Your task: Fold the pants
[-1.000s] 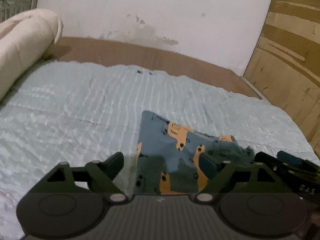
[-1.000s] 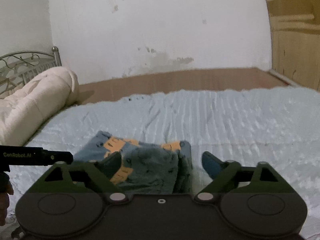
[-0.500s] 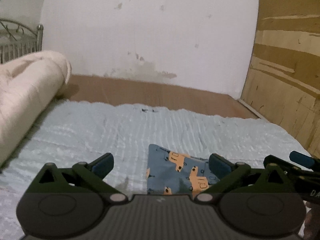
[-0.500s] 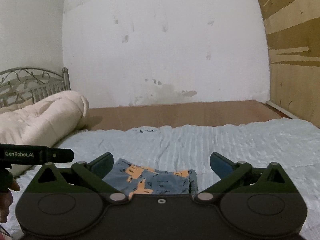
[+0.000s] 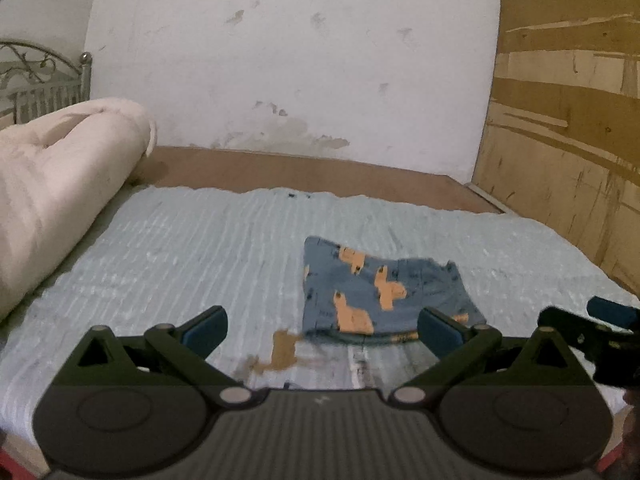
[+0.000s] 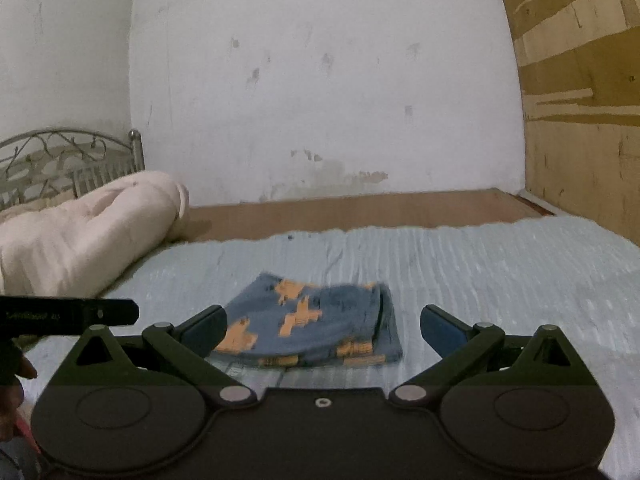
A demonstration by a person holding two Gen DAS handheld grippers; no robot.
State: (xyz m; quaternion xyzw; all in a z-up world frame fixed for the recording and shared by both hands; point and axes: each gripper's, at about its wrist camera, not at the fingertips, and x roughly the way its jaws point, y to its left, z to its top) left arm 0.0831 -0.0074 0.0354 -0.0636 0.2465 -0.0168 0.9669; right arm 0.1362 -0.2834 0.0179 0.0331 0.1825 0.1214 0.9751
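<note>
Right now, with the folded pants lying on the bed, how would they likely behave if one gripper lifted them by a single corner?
The pants are thin, layered cloth, so they would probably droop and the fold fall open. They look light. Pushed across the ribbed bedspread, they would likely bunch rather than slide.

My left gripper (image 5: 322,326) has a black ribbed body, dark green linkage arms, silver pivot screws and blue finger pads (image 5: 438,326). My right gripper (image 6: 323,326) matches it, with a smooth black body and one small centre screw.
</note>
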